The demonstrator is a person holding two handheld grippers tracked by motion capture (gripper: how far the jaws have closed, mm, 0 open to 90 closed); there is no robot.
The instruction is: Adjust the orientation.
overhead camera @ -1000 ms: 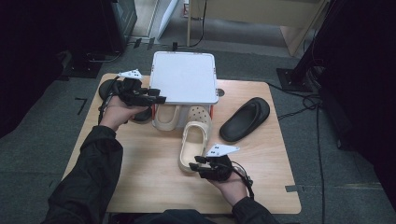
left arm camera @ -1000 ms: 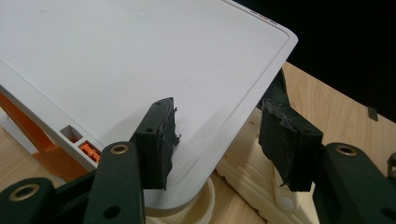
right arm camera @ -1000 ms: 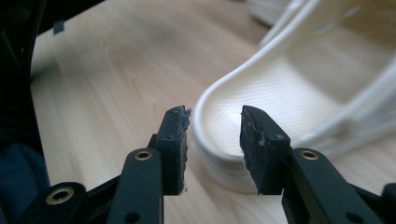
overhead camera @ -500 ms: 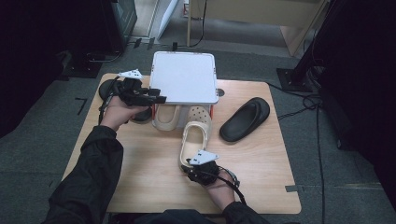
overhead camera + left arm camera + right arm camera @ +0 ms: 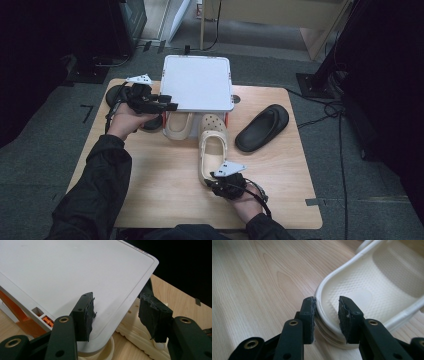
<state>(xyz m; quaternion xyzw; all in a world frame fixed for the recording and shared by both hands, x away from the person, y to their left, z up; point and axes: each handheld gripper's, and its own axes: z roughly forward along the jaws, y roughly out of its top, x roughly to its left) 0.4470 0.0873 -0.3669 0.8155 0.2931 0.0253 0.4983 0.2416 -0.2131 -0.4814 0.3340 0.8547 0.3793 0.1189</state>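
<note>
The right gripper [image 5: 223, 184] reaches up from the desk's [image 5: 160, 195] near edge, its jaws straddling the cream clog's [image 5: 212, 150] heel rim, not squeezed tight. The left gripper [image 5: 162, 102], jaws apart, points sideways at the white box [image 5: 197, 82] by the far edge.

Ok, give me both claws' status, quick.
Left claw: open, jaws apart over the white tray corner, holding nothing.
Right claw: open, jaws straddling the cream clog heel rim, not yet clamped.

Cream perforated clog [image 5: 212, 145] lies upright on the wooden table [image 5: 160, 190], toe toward the white tray [image 5: 197, 82]
</note>
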